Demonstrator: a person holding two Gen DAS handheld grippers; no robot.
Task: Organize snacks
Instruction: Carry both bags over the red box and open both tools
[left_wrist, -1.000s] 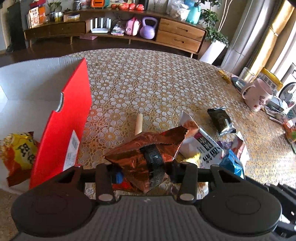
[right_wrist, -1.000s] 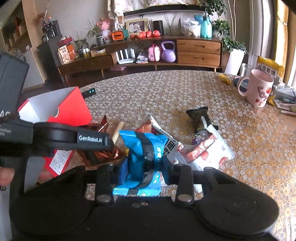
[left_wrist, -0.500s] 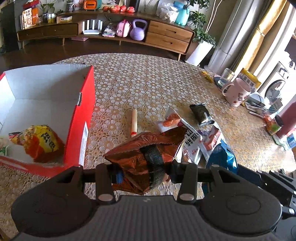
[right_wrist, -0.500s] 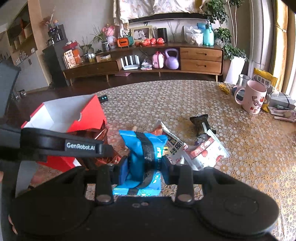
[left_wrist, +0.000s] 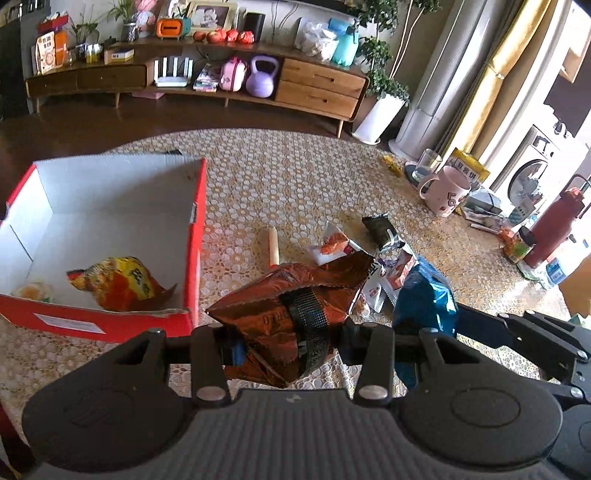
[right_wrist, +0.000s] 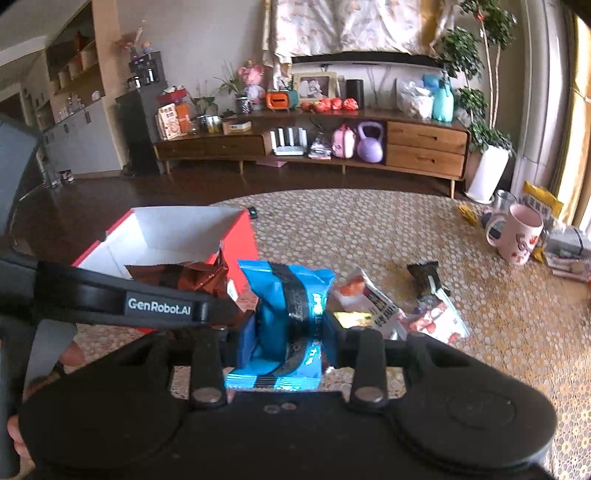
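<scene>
Copper foil packet (left_wrist: 295, 295) pinched in left gripper (left_wrist: 291, 343), fingers partly closed; blue packet (right_wrist: 288, 306) likewise in right gripper (right_wrist: 284, 336). Red box (left_wrist: 195, 236) at 10 o'clock. Risk: slippery crumpled foil slipping out, or grippers colliding over box.

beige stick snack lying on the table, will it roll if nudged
Probably: the beige stick looks round and lies flat on the tablecloth, so a sideways nudge likely rolls it. It looks straight, so likely stiff. Being slim, it is probably light.

Left tool (left_wrist: 288, 332) clamps copper snack bag (left_wrist: 295, 295) beside red box (left_wrist: 195, 236) holding yellow packet (left_wrist: 118, 282).
</scene>
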